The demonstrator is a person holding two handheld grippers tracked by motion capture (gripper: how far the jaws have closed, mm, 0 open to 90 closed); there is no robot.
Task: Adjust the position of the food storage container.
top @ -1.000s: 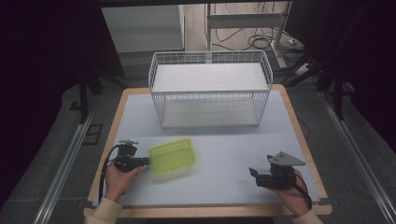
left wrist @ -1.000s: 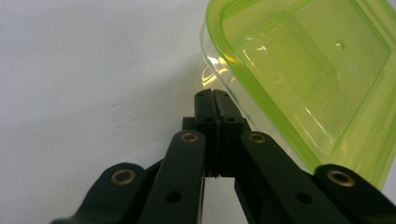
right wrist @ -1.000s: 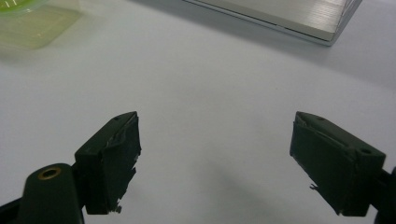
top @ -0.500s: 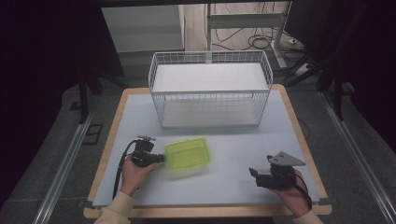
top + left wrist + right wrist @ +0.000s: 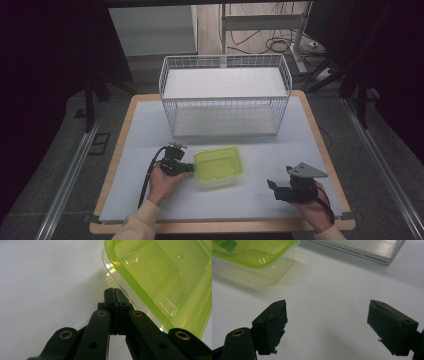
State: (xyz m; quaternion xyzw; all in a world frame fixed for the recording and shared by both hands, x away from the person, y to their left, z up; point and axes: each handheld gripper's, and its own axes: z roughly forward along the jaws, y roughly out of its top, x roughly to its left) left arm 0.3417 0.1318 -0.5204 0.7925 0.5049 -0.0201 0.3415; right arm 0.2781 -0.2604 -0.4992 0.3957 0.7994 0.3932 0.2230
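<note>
The left hand-held gripper (image 5: 186, 167) has its jaws pressed together against the near-left edge of the green container (image 5: 218, 164); whether they pinch the rim, I cannot tell. The container sits on the bench (image 5: 150, 120) in front of the wire basket (image 5: 225, 95). Probably it is being moved basketward; a lift comes next. The right hand-held gripper (image 5: 274, 187), gaping and empty, waits to the container's right.
</note>
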